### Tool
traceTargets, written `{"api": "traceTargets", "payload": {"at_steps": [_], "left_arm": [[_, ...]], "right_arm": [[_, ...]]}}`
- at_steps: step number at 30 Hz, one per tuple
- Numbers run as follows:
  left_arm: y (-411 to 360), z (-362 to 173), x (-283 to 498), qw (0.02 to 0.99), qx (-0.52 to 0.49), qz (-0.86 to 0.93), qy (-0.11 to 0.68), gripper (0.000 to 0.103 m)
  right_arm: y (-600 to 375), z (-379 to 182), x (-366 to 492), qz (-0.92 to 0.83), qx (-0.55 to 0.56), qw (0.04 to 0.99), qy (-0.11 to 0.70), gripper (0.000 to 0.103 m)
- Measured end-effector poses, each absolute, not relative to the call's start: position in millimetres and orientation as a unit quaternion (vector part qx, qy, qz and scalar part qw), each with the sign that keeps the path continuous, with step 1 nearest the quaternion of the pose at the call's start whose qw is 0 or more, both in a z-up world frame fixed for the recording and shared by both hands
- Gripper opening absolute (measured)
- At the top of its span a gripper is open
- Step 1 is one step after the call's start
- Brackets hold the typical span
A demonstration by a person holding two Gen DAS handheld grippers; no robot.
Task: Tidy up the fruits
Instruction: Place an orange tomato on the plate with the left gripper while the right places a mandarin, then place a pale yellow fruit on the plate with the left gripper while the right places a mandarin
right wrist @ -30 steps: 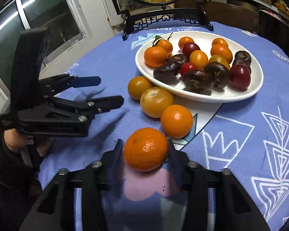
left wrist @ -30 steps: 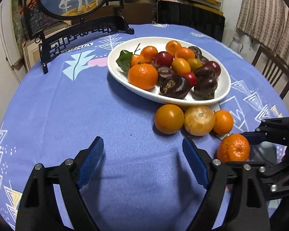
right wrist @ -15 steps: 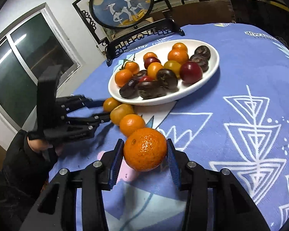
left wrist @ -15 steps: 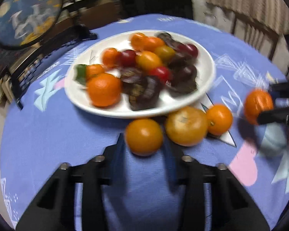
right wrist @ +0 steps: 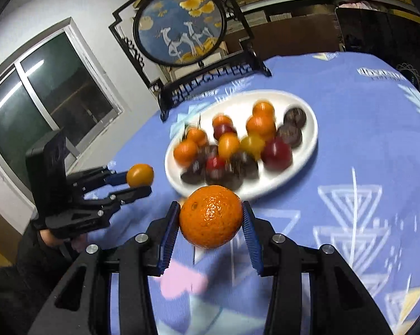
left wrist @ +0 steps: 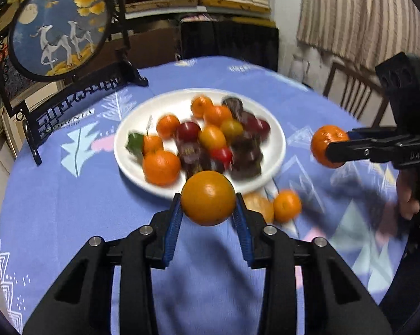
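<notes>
My left gripper [left wrist: 208, 217] is shut on a smooth orange fruit [left wrist: 208, 197] and holds it above the blue tablecloth, in front of the white plate [left wrist: 277, 136]. My right gripper [right wrist: 210, 230] is shut on a dimpled mandarin [right wrist: 210, 216], also lifted, on the plate's [right wrist: 310, 128] near side. Each gripper shows in the other's view: the right gripper [left wrist: 338, 148] with its mandarin [left wrist: 325, 146], the left gripper [right wrist: 138, 180] with its fruit [right wrist: 140, 175]. The plate holds several orange, red, yellow and dark fruits. A pale fruit [left wrist: 258, 206] and a small mandarin [left wrist: 286, 205] lie on the cloth.
A round painted screen on a black stand [left wrist: 61, 28] stands at the back of the table, left of the plate. A wooden chair [left wrist: 352, 95] is beyond the table's right edge. A window [right wrist: 42, 97] and shelves lie behind. The round table's near edge curves around both grippers.
My left gripper moved to the leftmost loose fruit, shut on it and lifted it. My right gripper rose and pulled back with the mandarin. The view is motion-blurred.
</notes>
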State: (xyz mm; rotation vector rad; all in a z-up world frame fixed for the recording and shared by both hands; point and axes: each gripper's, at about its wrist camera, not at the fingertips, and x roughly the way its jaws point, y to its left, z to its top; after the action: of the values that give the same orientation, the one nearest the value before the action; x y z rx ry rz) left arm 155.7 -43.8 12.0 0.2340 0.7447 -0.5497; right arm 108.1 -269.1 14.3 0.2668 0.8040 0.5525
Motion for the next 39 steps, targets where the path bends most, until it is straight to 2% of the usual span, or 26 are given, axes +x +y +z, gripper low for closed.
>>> {"api": "traceTargets", "payload": {"at_steps": [10, 12, 14, 16, 18, 22, 26, 31, 34, 35, 39], "left_arm": [[-79, 4, 247, 0.886, 0.08, -0.238, 0.39, 0.037], [-80, 1, 253, 0.886, 0.072, -0.237, 0.392, 0.047], [-75, 3, 249, 0.889, 0.064, -0.237, 0.387, 0.071], [-68, 9, 235, 0.898, 0.066, -0.235, 0.366, 0.076], [-64, 11, 218, 0.897, 0.07, -0.244, 0.361, 0.076], [-66, 5, 179, 0.888, 0.105, -0.265, 0.36, 0.076], [-81, -11, 145, 0.869, 0.134, -0.295, 0.374, 0.076], [-102, -28, 142, 0.857, 0.156, -0.293, 0.393, 0.074], [-110, -39, 151, 0.853, 0.162, -0.284, 0.406, 0.047], [-110, -44, 155, 0.852, 0.158, -0.28, 0.414, 0.042], [-99, -40, 155, 0.857, 0.131, -0.29, 0.405, 0.041]], "right_arm": [[-240, 33, 218, 0.22, 0.129, 0.886, 0.387, 0.046], [-234, 28, 234, 0.209, 0.121, 0.889, 0.389, 0.046], [-233, 26, 237, 0.198, 0.116, 0.894, 0.386, 0.046], [-236, 25, 228, 0.2, 0.118, 0.896, 0.38, 0.046], [-242, 26, 214, 0.197, 0.117, 0.9, 0.372, 0.047], [-262, 22, 170, 0.198, 0.127, 0.904, 0.357, 0.055], [-285, 11, 139, 0.19, 0.147, 0.902, 0.359, 0.055], [-299, 0, 117, 0.176, 0.156, 0.901, 0.364, 0.055], [-301, -3, 107, 0.174, 0.152, 0.902, 0.365, 0.055], [-302, -4, 105, 0.174, 0.152, 0.901, 0.366, 0.055], [-300, -12, 100, 0.181, 0.143, 0.894, 0.383, 0.055]]}}
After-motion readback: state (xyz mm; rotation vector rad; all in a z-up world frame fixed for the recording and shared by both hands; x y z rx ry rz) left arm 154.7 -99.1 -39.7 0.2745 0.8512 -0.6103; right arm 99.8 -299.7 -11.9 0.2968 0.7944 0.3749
